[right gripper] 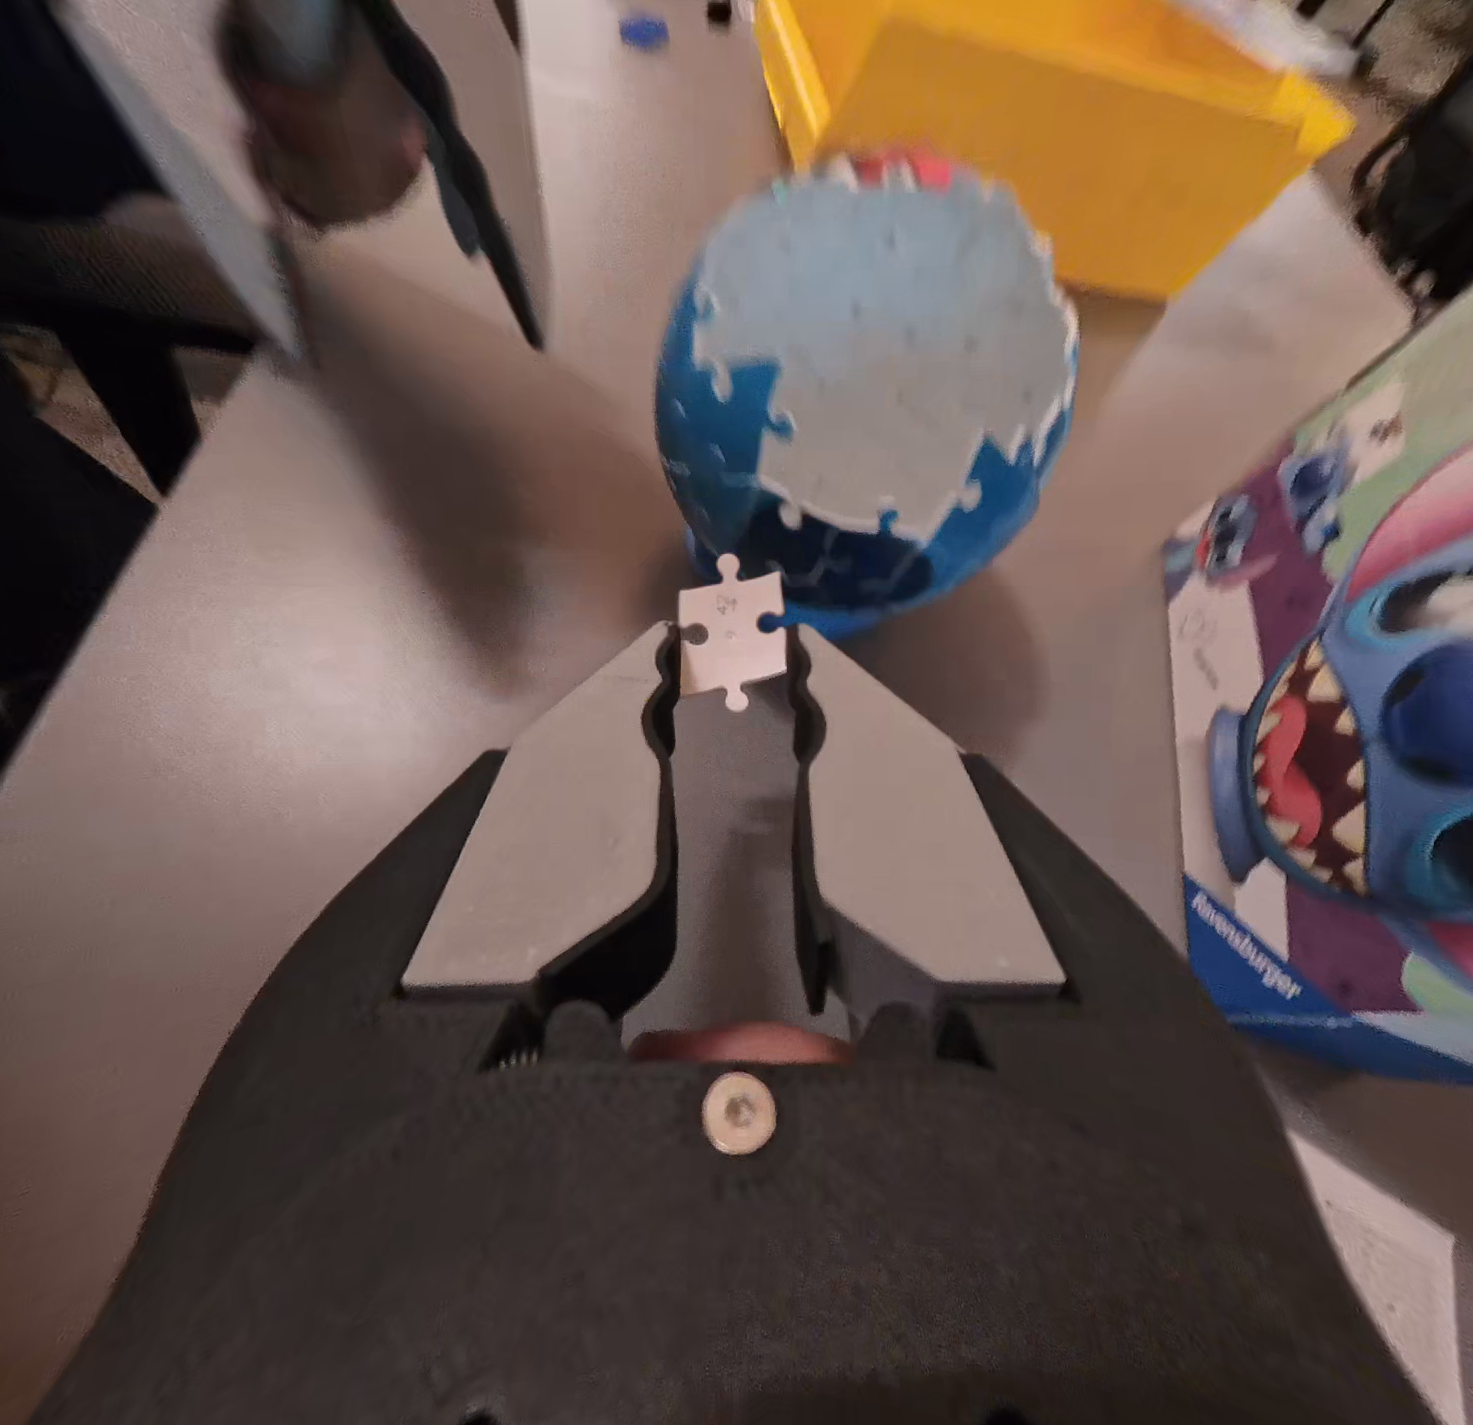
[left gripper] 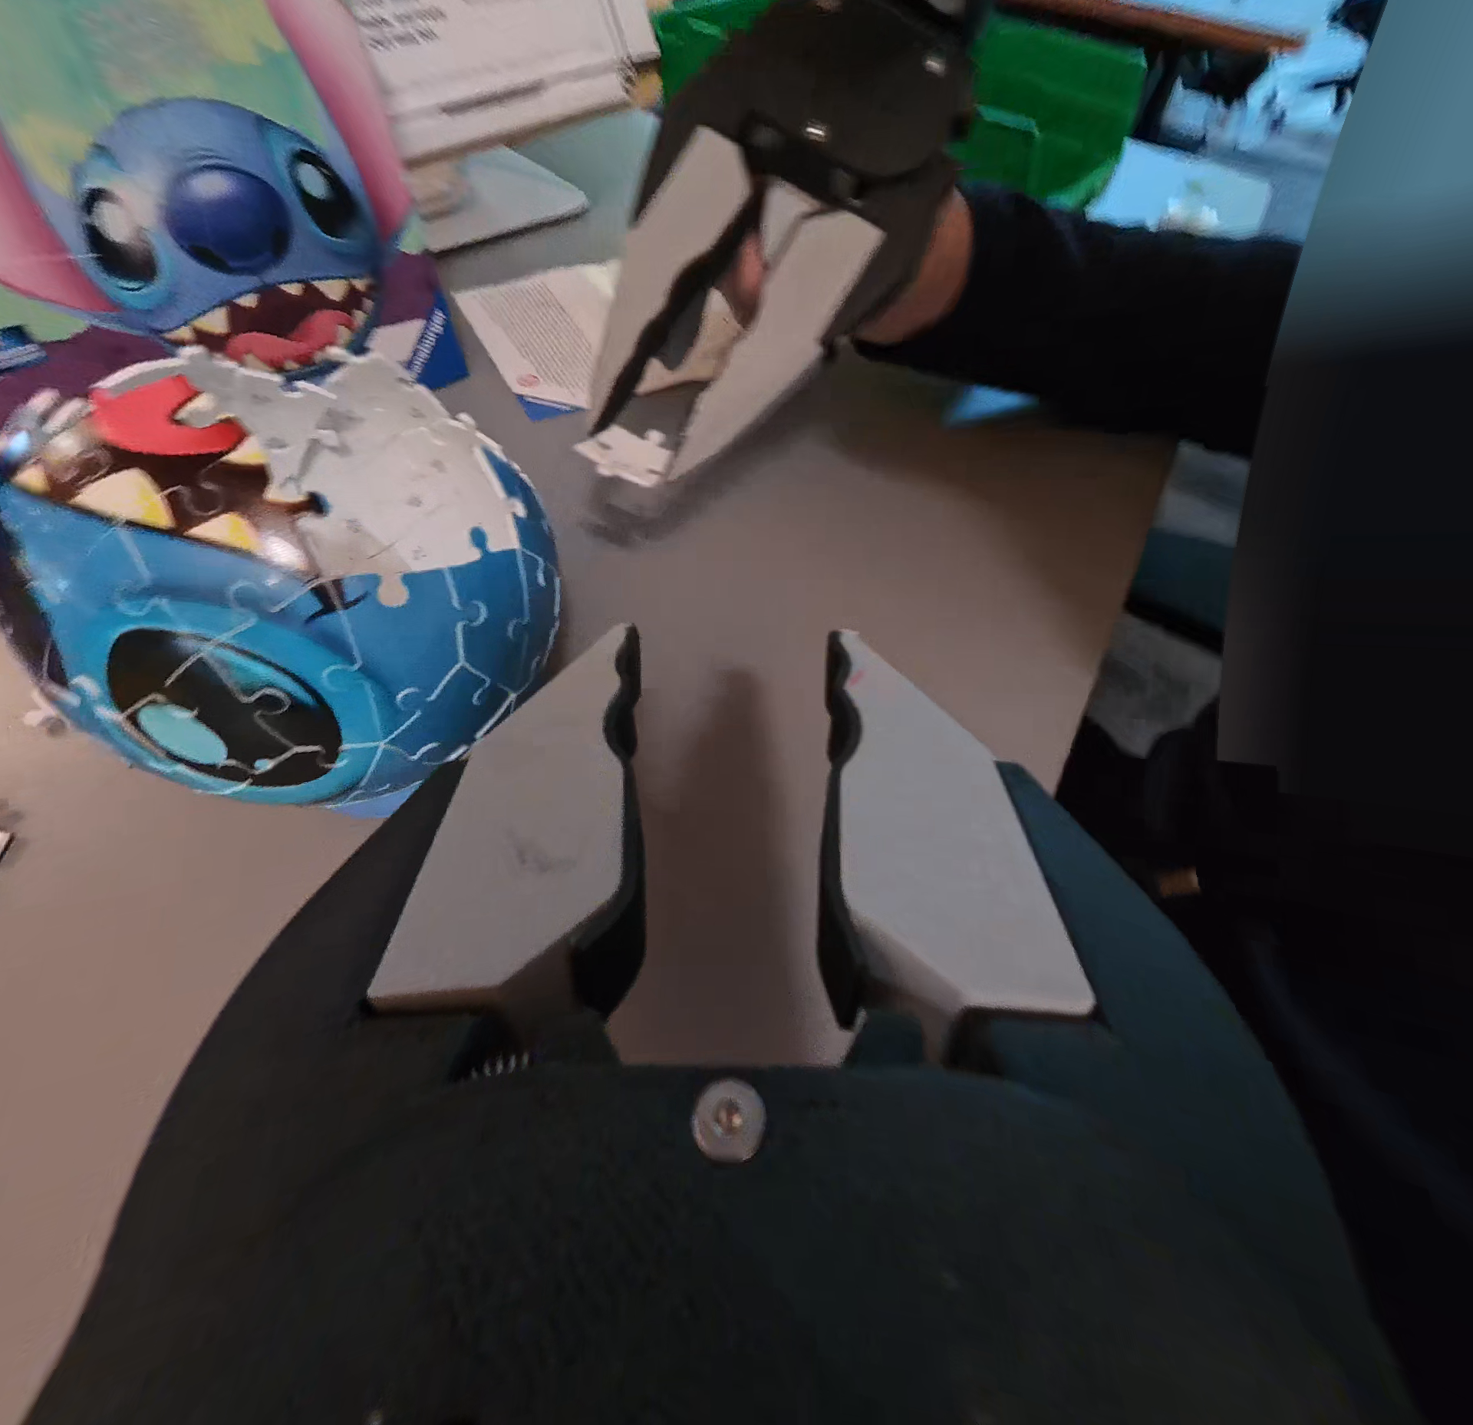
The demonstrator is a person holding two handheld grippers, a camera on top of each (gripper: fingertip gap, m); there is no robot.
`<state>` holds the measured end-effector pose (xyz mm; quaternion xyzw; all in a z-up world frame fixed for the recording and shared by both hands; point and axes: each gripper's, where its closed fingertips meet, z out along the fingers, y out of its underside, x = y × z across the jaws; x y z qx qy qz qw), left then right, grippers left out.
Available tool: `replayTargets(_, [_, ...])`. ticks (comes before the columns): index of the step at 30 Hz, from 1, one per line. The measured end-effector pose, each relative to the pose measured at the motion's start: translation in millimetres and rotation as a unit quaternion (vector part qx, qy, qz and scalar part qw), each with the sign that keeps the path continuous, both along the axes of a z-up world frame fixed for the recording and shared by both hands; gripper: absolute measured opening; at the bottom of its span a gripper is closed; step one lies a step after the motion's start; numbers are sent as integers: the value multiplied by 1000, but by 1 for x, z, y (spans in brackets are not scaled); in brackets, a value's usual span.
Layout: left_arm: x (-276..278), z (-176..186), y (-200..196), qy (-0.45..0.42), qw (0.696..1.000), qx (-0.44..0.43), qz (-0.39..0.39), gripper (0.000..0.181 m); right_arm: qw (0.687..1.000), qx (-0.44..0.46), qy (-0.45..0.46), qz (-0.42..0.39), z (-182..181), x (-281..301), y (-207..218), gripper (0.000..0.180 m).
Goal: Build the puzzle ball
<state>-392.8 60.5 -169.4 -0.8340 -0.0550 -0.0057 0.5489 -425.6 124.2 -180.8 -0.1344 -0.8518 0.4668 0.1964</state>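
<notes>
The partly built blue puzzle ball sits on the grey table, open at the top with its pale inside showing; it also shows in the right wrist view. My left gripper is open and empty, just right of the ball. My right gripper is shut on a white puzzle piece, held by its side edges just in front of the ball's lower part. The right gripper with the piece also shows in the left wrist view, low over the table to the right of the ball.
The puzzle box stands behind the ball; it also shows at the right in the right wrist view. A yellow bin sits beyond the ball. Paper sheets lie on the table. The table edge runs at right. About 8 cm separates my left fingertips from my right.
</notes>
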Motion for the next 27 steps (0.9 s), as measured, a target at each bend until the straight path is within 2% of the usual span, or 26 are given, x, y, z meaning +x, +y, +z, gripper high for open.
replayTargets(4, [4, 15, 2, -93, 993, 71, 18, 41, 998, -30, 55, 18, 27, 19, -24, 23])
replayTargets(8, [-5, 25, 5, -162, 979, 118, 35, 47, 996, -31, 78, 39, 34, 38, -44, 23])
replayTargets(17, [10, 30, 15, -221, 967, 127, 4, 45, 990, -26, 133, 37, 46, 58, -57, 23])
replayTargets(21, [12, 29, 19, -221, 968, 122, -3, 34, 987, -14, 155, 28, 47, 58, -59, 23])
replayTargets(27, [14, 23, 22, -203, 974, 94, -19, 0, 988, 8, 154, 28, 36, 58, -62, 23])
